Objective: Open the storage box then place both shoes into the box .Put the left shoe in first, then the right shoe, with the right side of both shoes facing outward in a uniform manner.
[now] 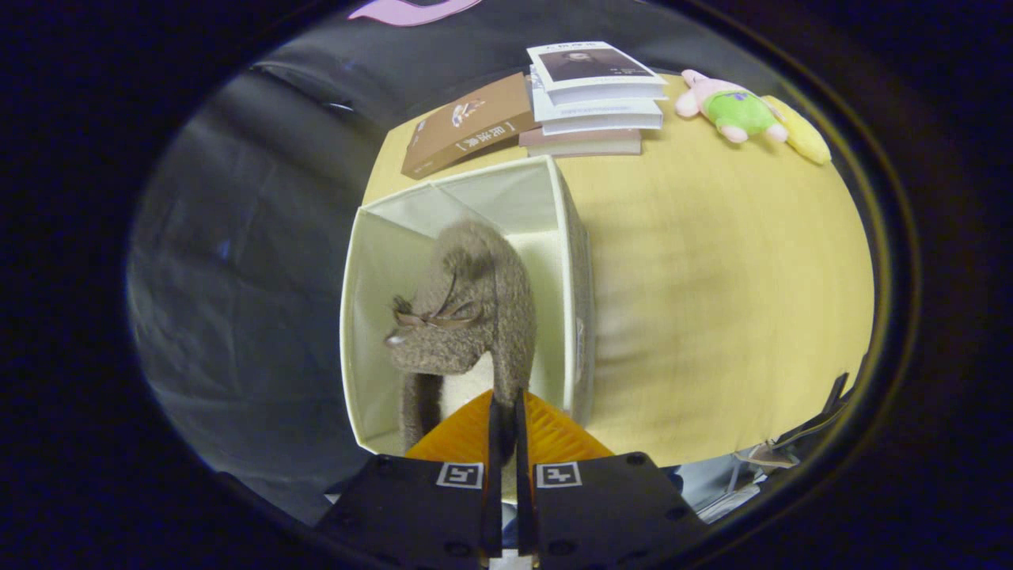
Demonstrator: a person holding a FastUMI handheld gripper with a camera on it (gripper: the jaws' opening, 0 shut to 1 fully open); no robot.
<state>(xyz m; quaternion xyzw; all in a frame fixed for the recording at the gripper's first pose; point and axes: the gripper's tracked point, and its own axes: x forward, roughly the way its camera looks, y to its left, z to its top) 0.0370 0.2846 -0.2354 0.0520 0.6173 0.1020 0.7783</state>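
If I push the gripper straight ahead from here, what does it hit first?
The gripper, shut on the fuzzy brown shoe, points down into the open storage box. Going on, the shoe would probably meet the box's floor first; depth is unclear.

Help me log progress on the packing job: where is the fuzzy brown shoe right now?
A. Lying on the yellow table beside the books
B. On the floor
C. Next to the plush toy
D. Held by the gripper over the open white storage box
D: the gripper is shut on the fuzzy brown shoe, which hangs inside the open storage box.
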